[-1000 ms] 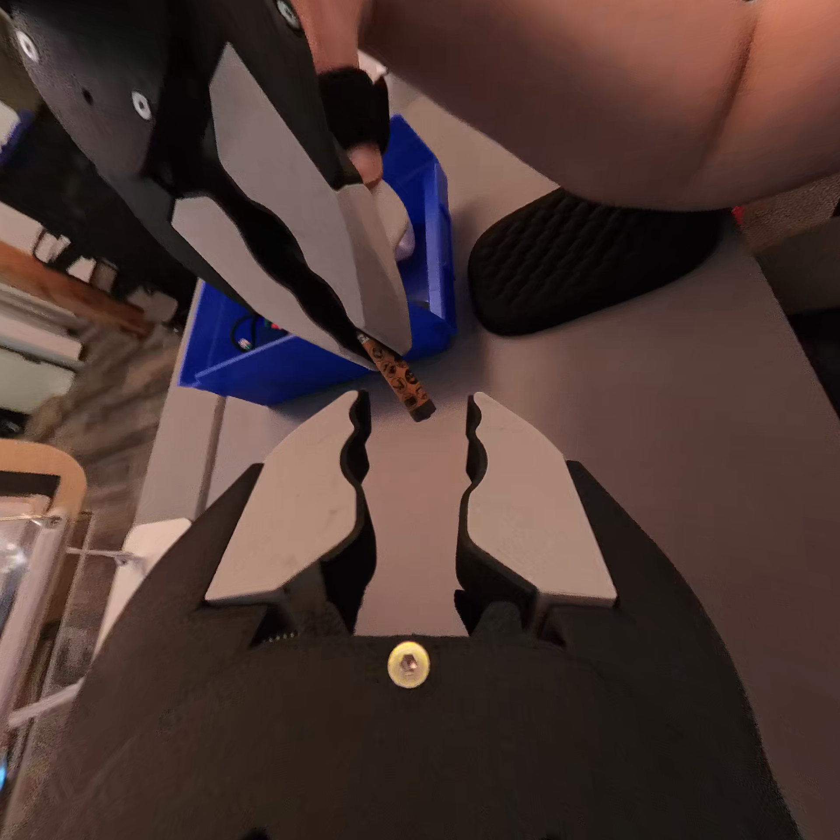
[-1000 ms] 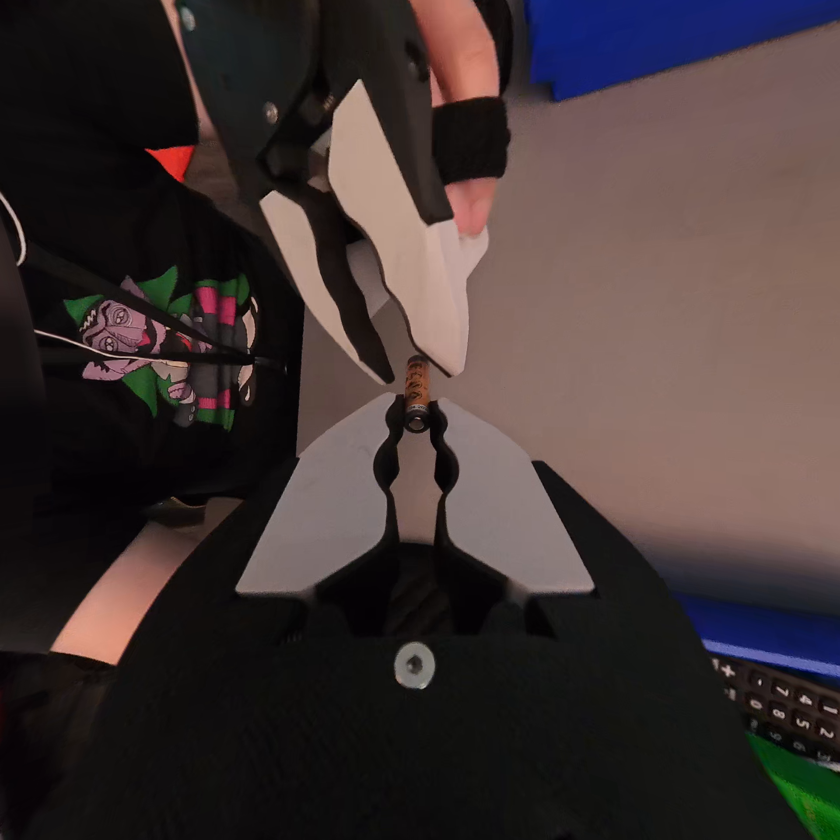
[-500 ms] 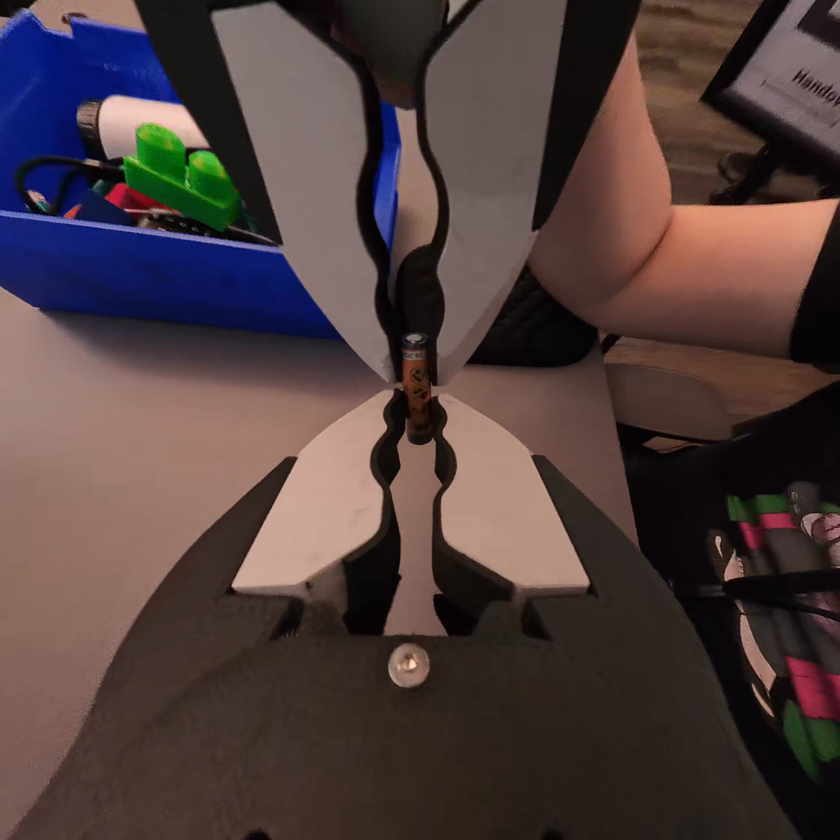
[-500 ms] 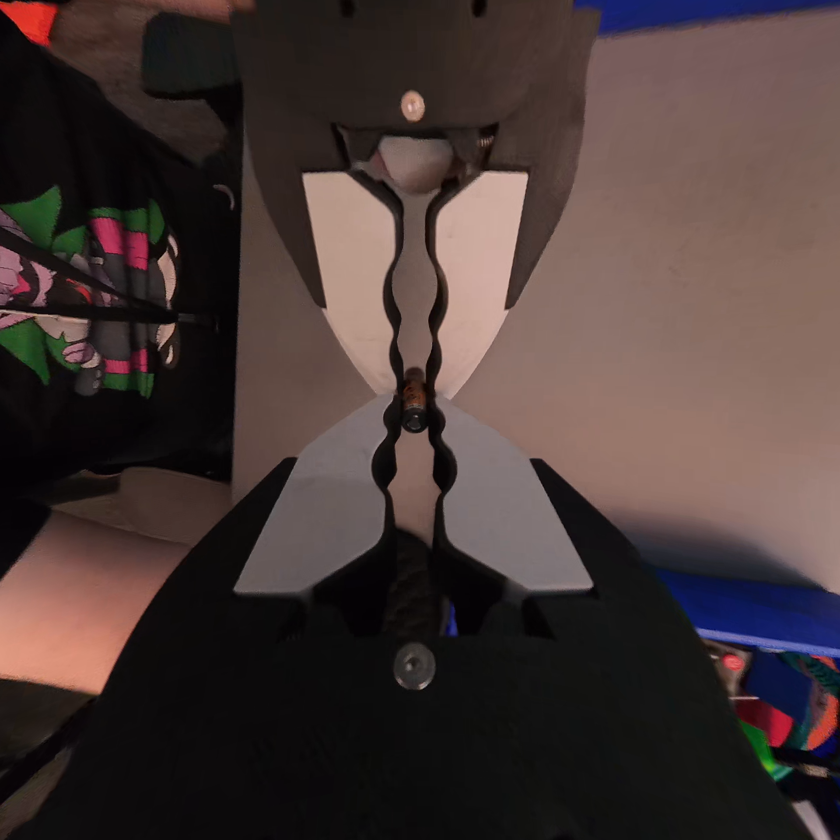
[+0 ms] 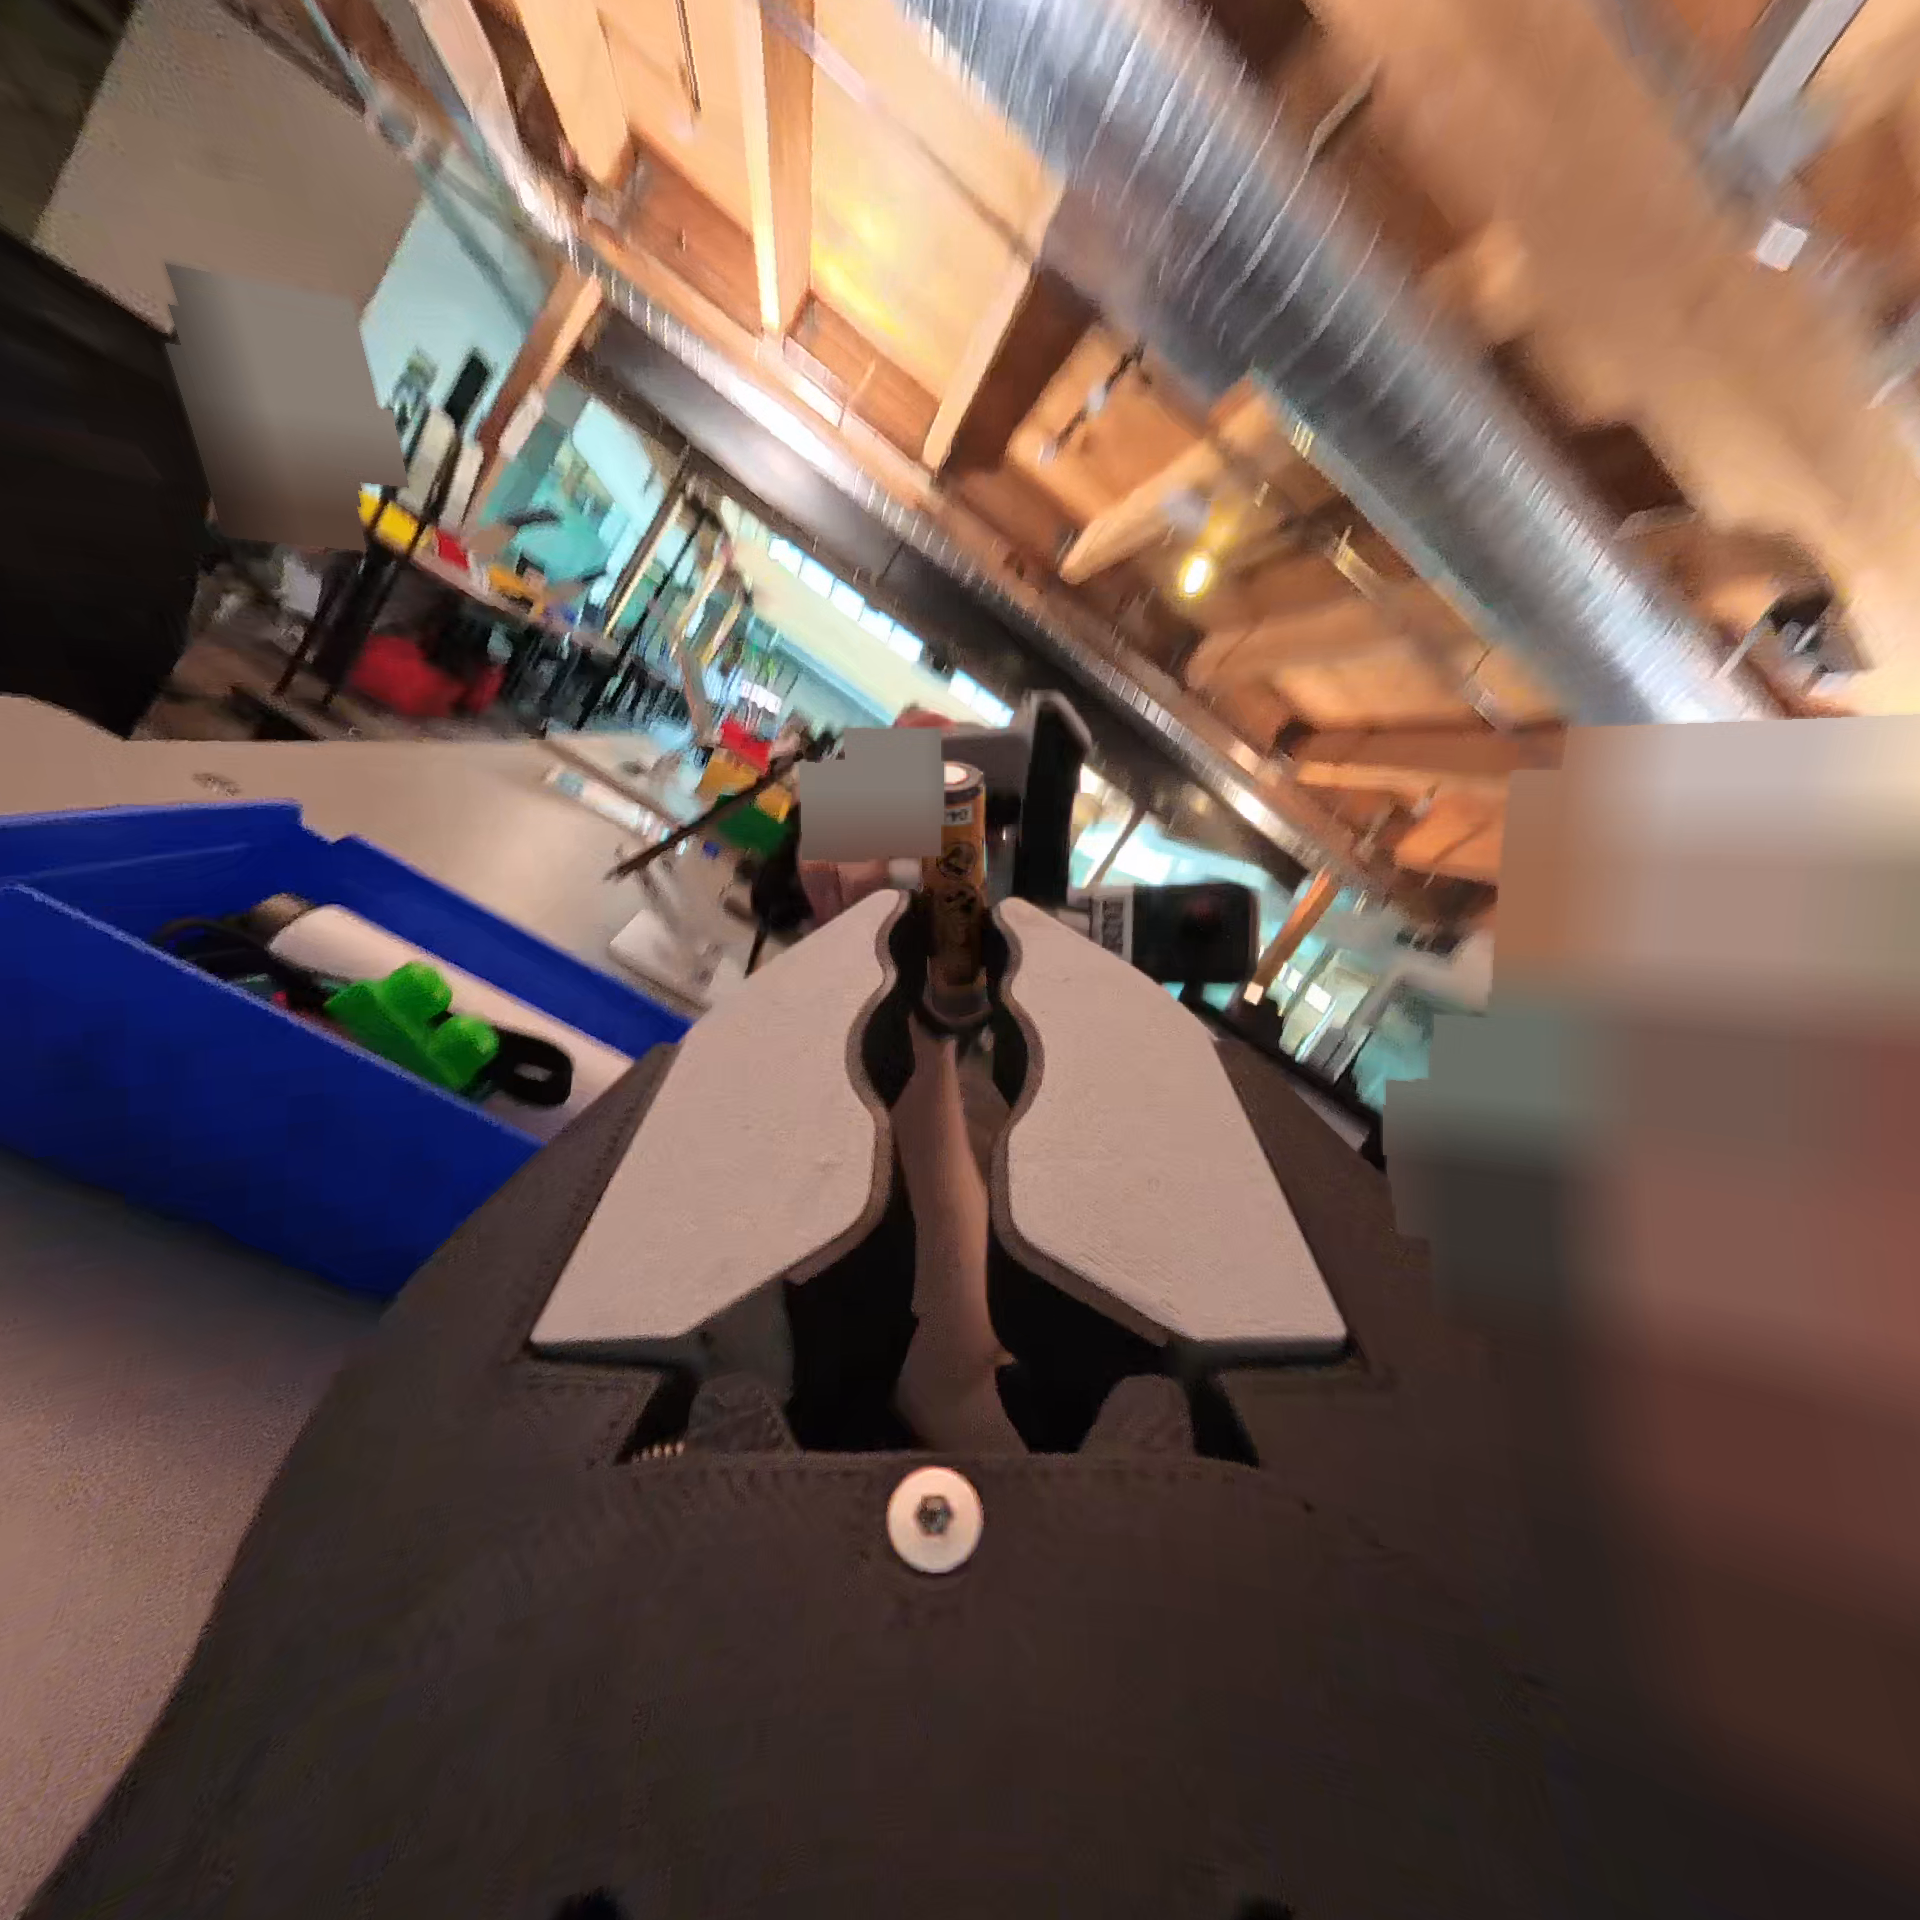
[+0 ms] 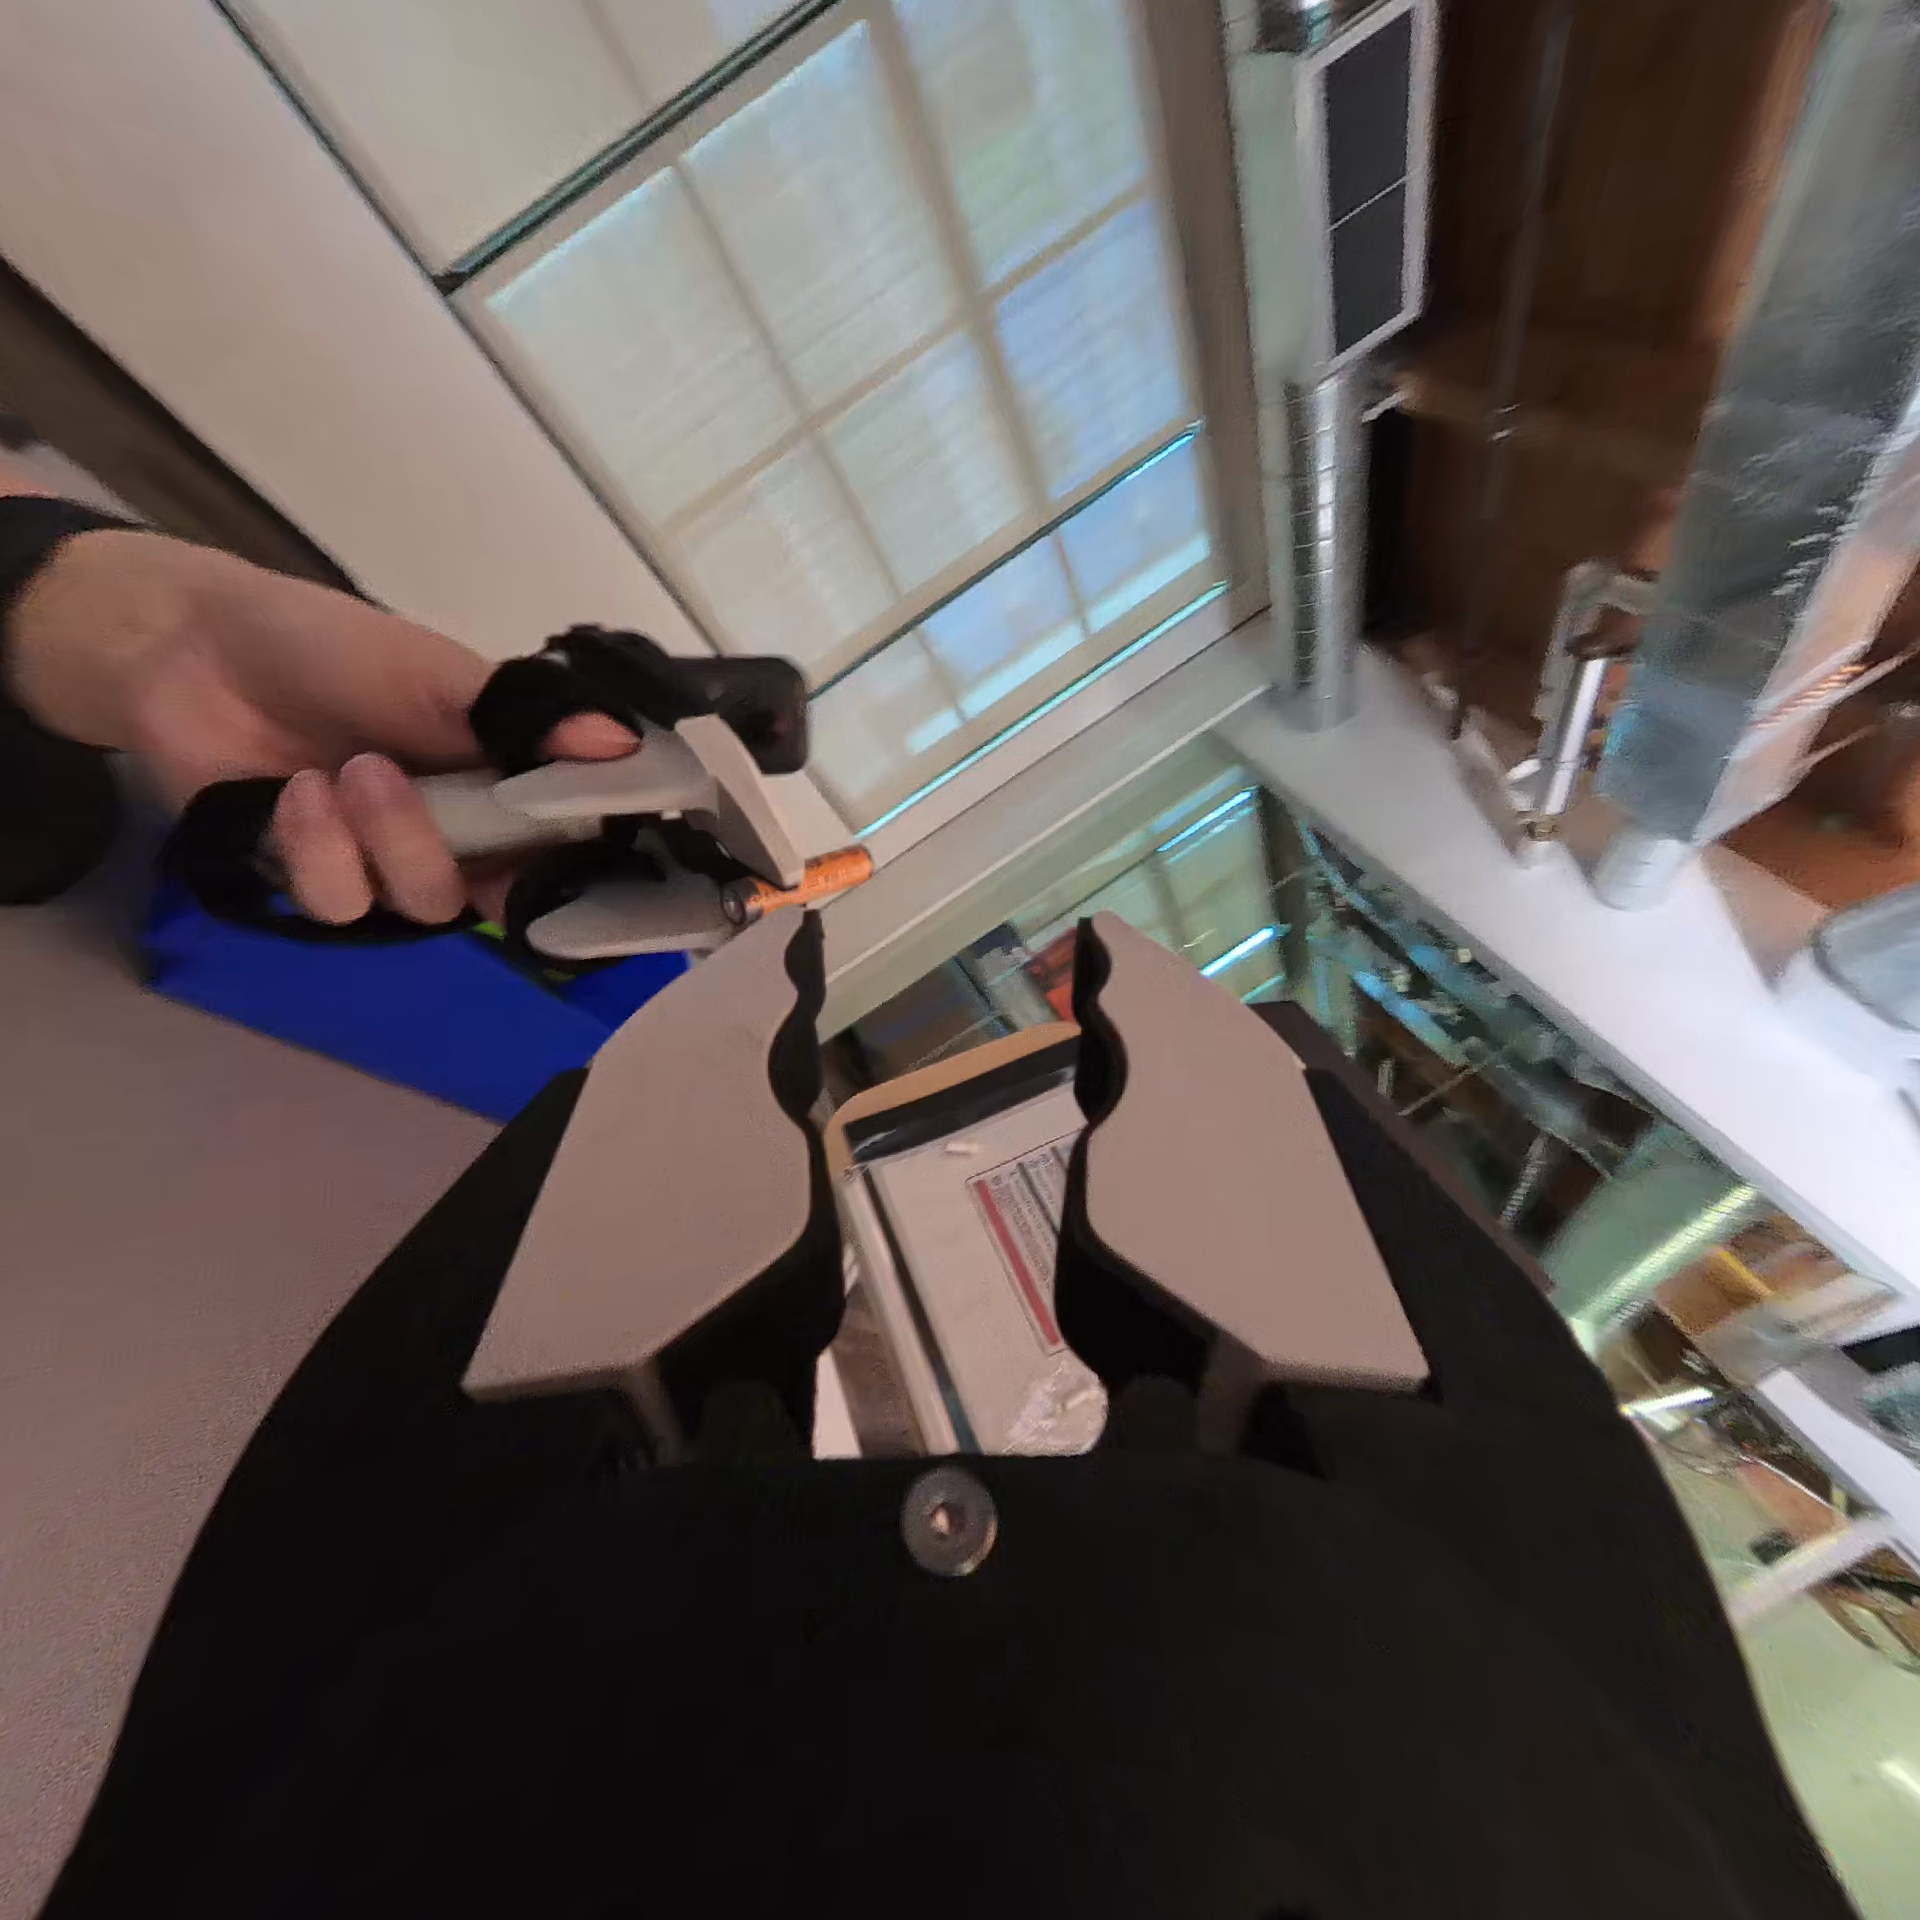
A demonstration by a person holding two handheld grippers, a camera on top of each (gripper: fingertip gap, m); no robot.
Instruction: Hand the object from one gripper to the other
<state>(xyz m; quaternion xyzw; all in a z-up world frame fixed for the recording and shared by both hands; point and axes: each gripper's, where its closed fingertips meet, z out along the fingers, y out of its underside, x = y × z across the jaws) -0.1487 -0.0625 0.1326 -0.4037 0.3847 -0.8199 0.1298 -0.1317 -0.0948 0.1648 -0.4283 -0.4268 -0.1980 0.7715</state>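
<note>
The object is a small orange and black battery [image 5: 958,894]. My left gripper [image 5: 948,914] is shut on it, and the battery sticks out past the fingertips, pointing up and away. In the right wrist view the battery [image 6: 805,881] shows in the left gripper, held by a hand [image 6: 312,748] at the left. My right gripper [image 6: 948,940] is open and empty, its left fingertip just below and beside the battery, not touching it.
A blue bin [image 5: 156,1091] with a green block [image 5: 410,1023], a white tube and black cable stands on the grey table [image 5: 104,1455] to the left. It also shows in the right wrist view [image 6: 395,997]. Both cameras tilt up toward ceiling and windows. Spacing between my two grippers at the tips: around 5 centimetres.
Half a second ago both grippers gripped the battery tip to tip. Now my right gripper has opened and let go, my left keeps the battery, and both have tilted up and apart.
</note>
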